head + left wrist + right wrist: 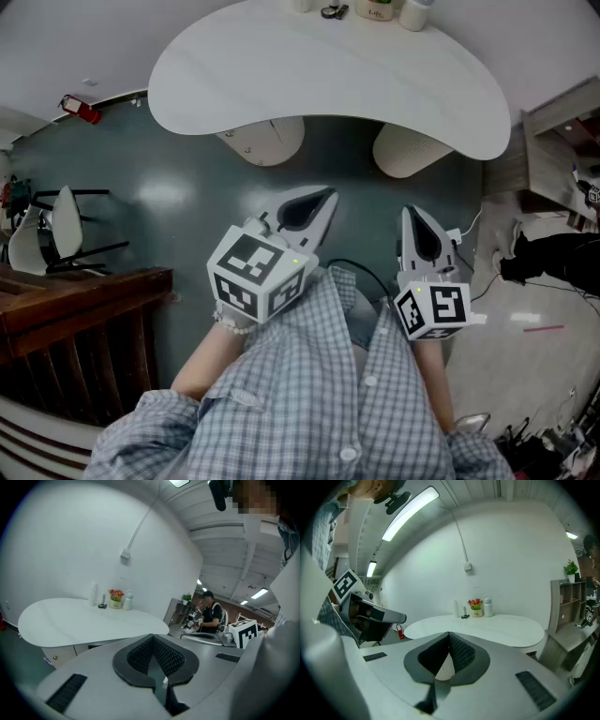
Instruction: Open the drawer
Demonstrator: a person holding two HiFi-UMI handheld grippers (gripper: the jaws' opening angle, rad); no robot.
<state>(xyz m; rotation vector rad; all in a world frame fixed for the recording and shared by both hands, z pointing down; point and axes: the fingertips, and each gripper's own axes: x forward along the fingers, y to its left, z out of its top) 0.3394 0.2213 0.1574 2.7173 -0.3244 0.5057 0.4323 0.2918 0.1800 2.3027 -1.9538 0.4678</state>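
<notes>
**Q:** While both grippers are held short of the table, how do their jaws stand?

**A:** The left gripper has its jaws pressed together. In its own view the ribbed pads meet at a point with nothing between them. The right gripper is the same: its own view shows the jaws closed on each other and holding nothing. Both sit close to the person's checked shirt, well apart from the table's near edge, and both point toward the table.

**Q:** Where is the drawer?

**A:** The drawer shows only in the left gripper view. It is a pale front with a small knob, directly beneath the table's near edge. Neither gripper touches it. From the head view, two rounded pale pedestals stand under the table, but no drawer front can be made out there.

**Q:** What lies on and around the table?

**A:** At the table's far edge, against the wall, stand a flower pot, a white bottle and a few smaller items too small to identify. To the table's right stands a shelf. Beyond that end of the table, the left gripper view shows a person in dark clothes. To the table's left, a red extinguisher lies by the wall, and a white chair stands nearer the viewer.
</notes>
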